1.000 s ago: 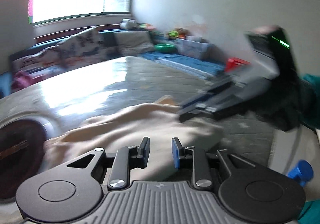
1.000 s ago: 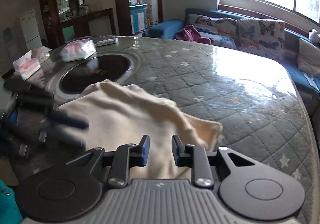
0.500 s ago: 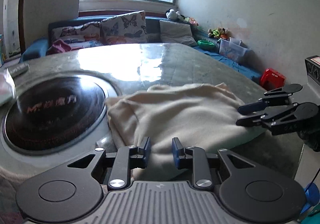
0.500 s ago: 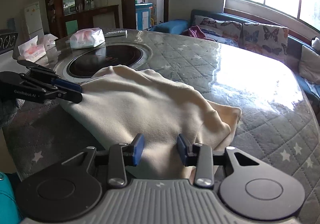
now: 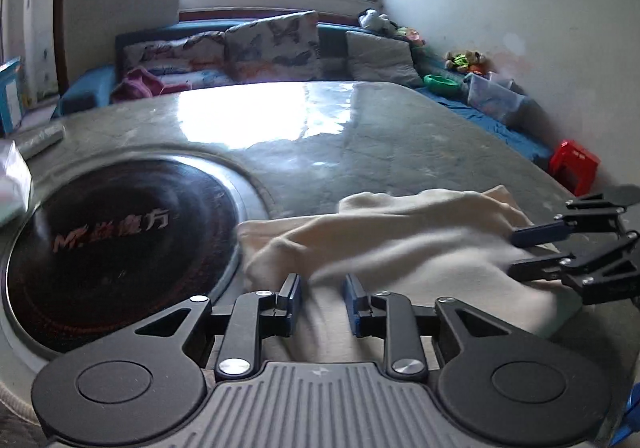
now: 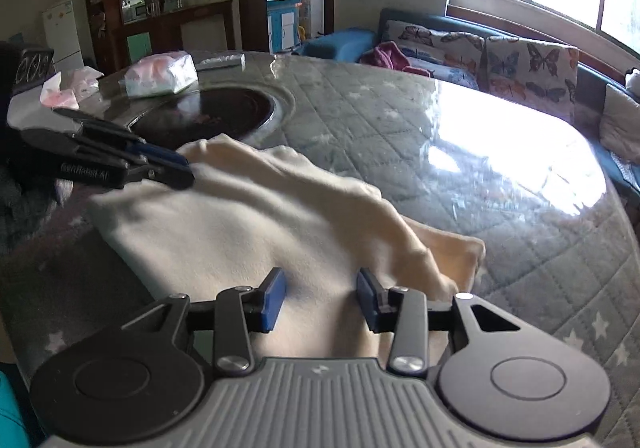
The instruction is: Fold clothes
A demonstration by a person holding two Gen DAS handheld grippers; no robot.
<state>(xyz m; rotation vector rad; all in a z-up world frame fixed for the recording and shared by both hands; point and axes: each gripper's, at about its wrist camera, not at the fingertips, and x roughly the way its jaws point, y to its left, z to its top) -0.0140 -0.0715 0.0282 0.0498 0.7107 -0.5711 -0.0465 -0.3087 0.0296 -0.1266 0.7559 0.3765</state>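
A cream garment (image 5: pixel 404 248) lies bunched on the quilted grey table, near its front edge; it also shows in the right wrist view (image 6: pixel 256 224). My left gripper (image 5: pixel 322 302) is open over the garment's left end, holding nothing. It shows in the right wrist view (image 6: pixel 176 169) at the garment's far left corner. My right gripper (image 6: pixel 321 298) is open wide over the garment's right end, holding nothing. It shows in the left wrist view (image 5: pixel 520 254) at the garment's right edge.
A round black hob (image 5: pixel 116 248) is set into the table left of the garment. Tissue packs (image 6: pixel 160 77) and a remote (image 6: pixel 222 61) lie beyond it. A sofa with cushions (image 5: pixel 272 47) runs along the far side. A red stool (image 5: pixel 574 165) stands right.
The right gripper's jaws have opened wider. The left gripper has swung round to face across the table, then moved closer over the garment's left end.
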